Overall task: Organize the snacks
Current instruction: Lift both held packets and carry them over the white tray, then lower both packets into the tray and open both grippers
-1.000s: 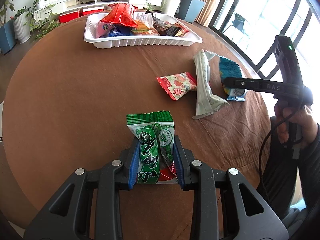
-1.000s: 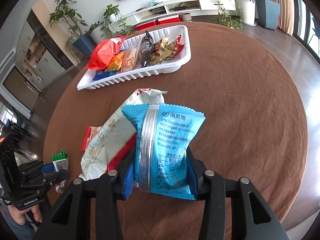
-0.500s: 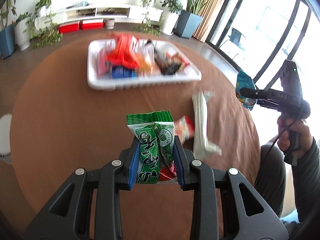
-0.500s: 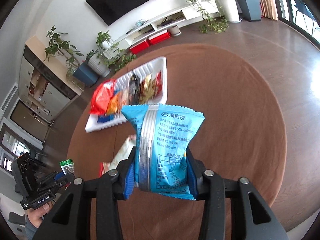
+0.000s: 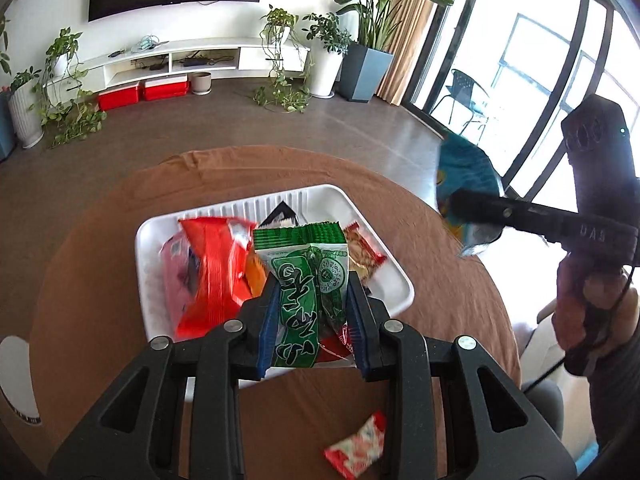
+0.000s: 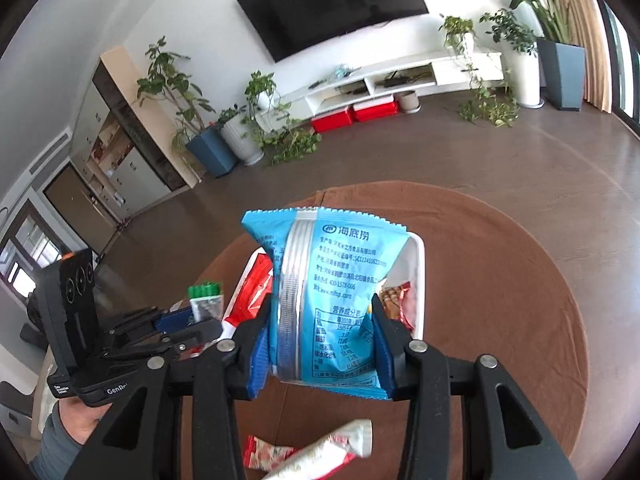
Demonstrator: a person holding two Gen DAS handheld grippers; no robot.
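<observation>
The right gripper (image 6: 320,344) clamps a blue snack packet (image 6: 332,300) above the white tray (image 6: 418,280). Two packets (image 6: 312,452) lie near the table's (image 6: 520,300) near edge.

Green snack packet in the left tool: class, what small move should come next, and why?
Probably lower the green packet into the white tray and release. The left tool grips it above the tray, which holds other snacks, so a short descent should place it there.

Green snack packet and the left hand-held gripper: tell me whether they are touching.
Touching. In the left wrist view, the blue pads of the left hand-held gripper press both sides of the green snack packet, holding it above the white tray.
</observation>
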